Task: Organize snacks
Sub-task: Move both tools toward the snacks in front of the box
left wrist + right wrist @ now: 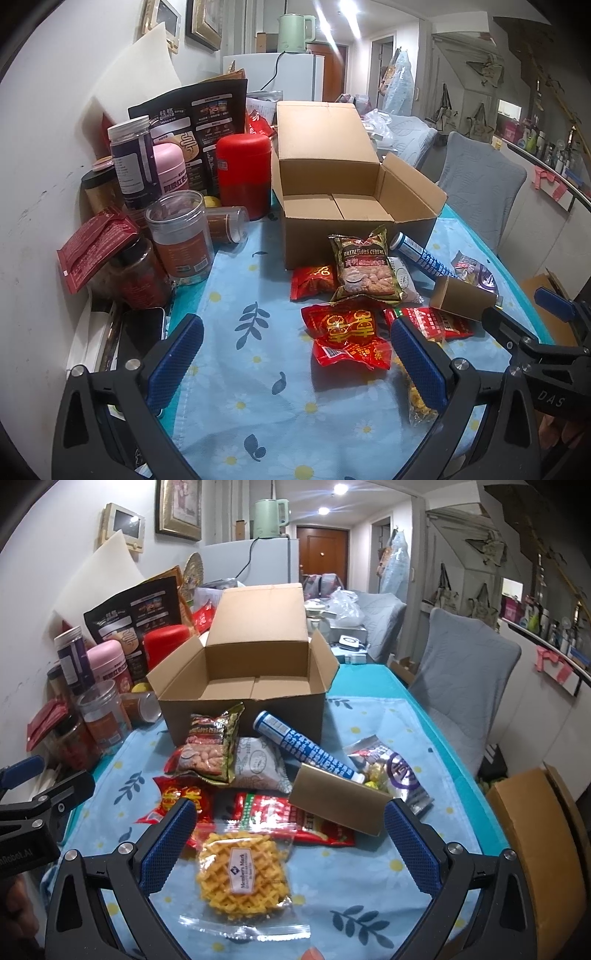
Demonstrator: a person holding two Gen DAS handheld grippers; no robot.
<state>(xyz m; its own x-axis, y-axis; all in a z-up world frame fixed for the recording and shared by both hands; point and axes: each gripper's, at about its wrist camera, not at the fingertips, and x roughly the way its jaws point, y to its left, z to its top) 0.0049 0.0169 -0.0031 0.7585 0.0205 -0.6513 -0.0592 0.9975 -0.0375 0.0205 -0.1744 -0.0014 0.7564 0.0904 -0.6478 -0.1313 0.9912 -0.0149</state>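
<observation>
Lower centre, waffle packet (pixel 242 880) lies flat between the spread, empty fingers of the right gripper (pixel 291 843); light, brittle, slippery film, so pinch an edge; left gripper (pixel 295 365) likewise released.

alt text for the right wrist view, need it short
The open right gripper hovers over a clear-bagged waffle snack on a blue floral tablecloth. Behind it lie more snack packets and a blue tube, in front of an open, empty cardboard box.

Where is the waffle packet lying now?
In the right wrist view, the waffle packet lies on the tablecloth between the right gripper's open fingers.
</observation>
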